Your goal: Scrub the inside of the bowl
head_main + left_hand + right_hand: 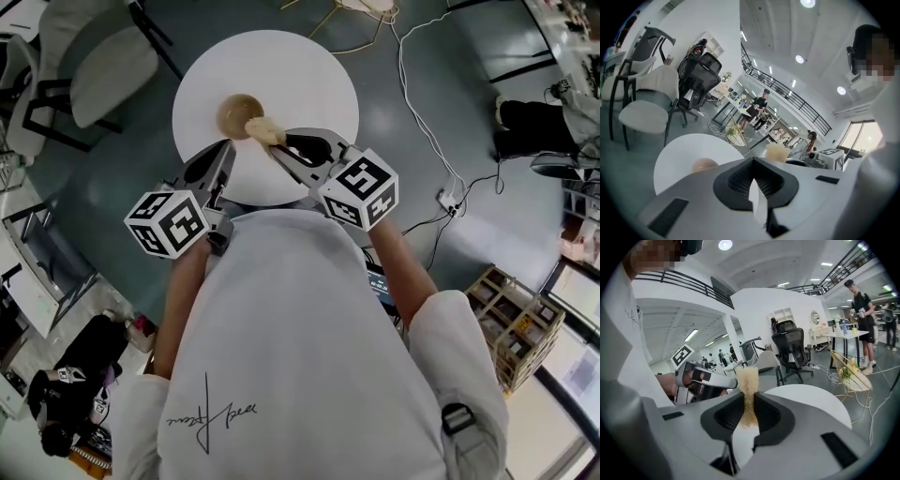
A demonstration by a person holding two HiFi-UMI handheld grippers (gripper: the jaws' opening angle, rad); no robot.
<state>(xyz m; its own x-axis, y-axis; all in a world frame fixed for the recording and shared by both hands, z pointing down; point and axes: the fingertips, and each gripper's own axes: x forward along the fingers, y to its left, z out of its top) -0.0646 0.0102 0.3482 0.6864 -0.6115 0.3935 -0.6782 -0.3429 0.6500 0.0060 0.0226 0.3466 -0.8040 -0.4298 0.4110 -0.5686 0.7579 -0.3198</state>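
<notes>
Shirt [300, 328], white, fills the lower head view and hides the person's arms down to the wrists, along with the near edge of the table [309, 75]. That table is round and white; its far edge and both sides show clear.

Both grippers reach over the near edge. The left gripper [225, 147] hangs over the near-left edge with its jaws pressed together and nothing between them; its own view [753, 185] shows the pads meeting along one seam. The right gripper [279, 148] comes in from the near-right, clamped on the sponge [265, 129]; in its own view [748, 411] the pads squeeze the sponge's lower part thin, and the tuft [747, 378] stands above them.

The bowl [240, 114], brown, sits on the table near the middle, a little to the left. In the left gripper view only its top [704, 164] rises above the gripper's body. The sponge overlaps the bowl's near-right rim in the head view; whether it touches the bowl I cannot tell, and the bowl's inside is too small to make out.
</notes>
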